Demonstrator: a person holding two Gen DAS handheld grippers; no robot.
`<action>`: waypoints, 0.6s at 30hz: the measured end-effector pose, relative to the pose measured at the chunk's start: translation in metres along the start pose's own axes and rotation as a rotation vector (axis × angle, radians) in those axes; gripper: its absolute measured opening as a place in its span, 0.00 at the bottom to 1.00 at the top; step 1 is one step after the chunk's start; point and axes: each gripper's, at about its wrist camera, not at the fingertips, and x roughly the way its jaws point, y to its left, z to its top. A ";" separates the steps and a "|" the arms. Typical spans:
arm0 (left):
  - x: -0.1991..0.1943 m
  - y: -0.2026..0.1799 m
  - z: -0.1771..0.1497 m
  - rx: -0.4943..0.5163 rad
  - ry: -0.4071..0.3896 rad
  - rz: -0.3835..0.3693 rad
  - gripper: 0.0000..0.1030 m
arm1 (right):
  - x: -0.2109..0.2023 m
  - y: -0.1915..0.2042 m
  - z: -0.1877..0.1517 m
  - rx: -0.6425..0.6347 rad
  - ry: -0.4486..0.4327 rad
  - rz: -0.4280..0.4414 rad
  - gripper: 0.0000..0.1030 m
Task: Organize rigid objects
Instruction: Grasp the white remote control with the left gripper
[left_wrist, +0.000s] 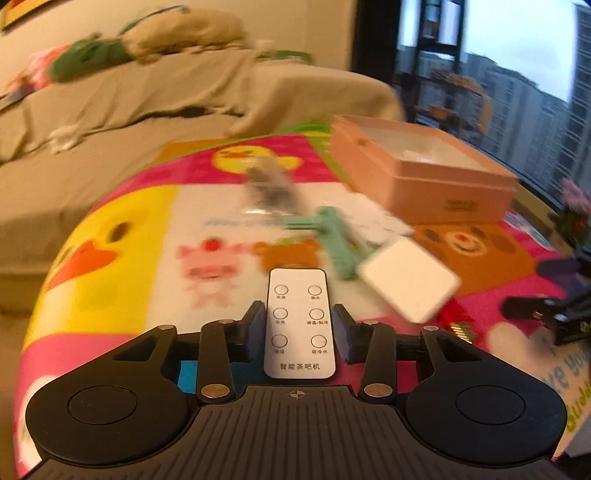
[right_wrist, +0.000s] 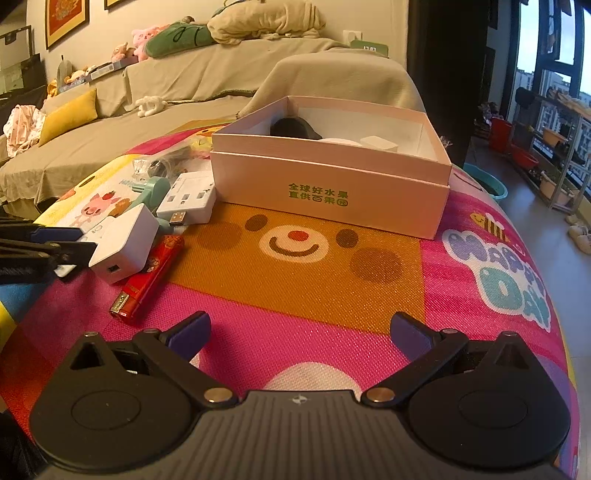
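My left gripper (left_wrist: 298, 325) is shut on a white remote control (left_wrist: 299, 325) and holds it above the colourful mat (left_wrist: 122, 236). The left view is blurred. An open pink box (left_wrist: 421, 170) stands to the right ahead of it; in the right wrist view the box (right_wrist: 332, 184) holds a dark object and white items. My right gripper (right_wrist: 301, 332) is open and empty low over the mat, in front of the box. A white cube charger (right_wrist: 123, 247), a red lighter (right_wrist: 151, 275), a white power adapter (right_wrist: 188, 199) and a teal piece (right_wrist: 153, 192) lie left of it.
The mat (right_wrist: 295, 266) covers a rounded table. A beige covered sofa (right_wrist: 184, 85) with cushions and soft toys stands behind. A window and shelves (right_wrist: 554, 140) are at the right. The left gripper shows at the left edge (right_wrist: 44, 247) of the right wrist view.
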 end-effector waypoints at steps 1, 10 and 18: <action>0.000 0.004 0.000 -0.006 -0.001 0.009 0.43 | 0.000 0.001 0.000 0.004 -0.001 -0.007 1.00; -0.003 0.008 -0.007 -0.012 -0.033 -0.009 0.43 | -0.020 0.061 0.013 -0.158 -0.120 0.166 0.89; -0.004 0.002 -0.011 0.020 -0.055 0.018 0.43 | -0.004 0.110 0.016 -0.408 -0.148 0.092 0.68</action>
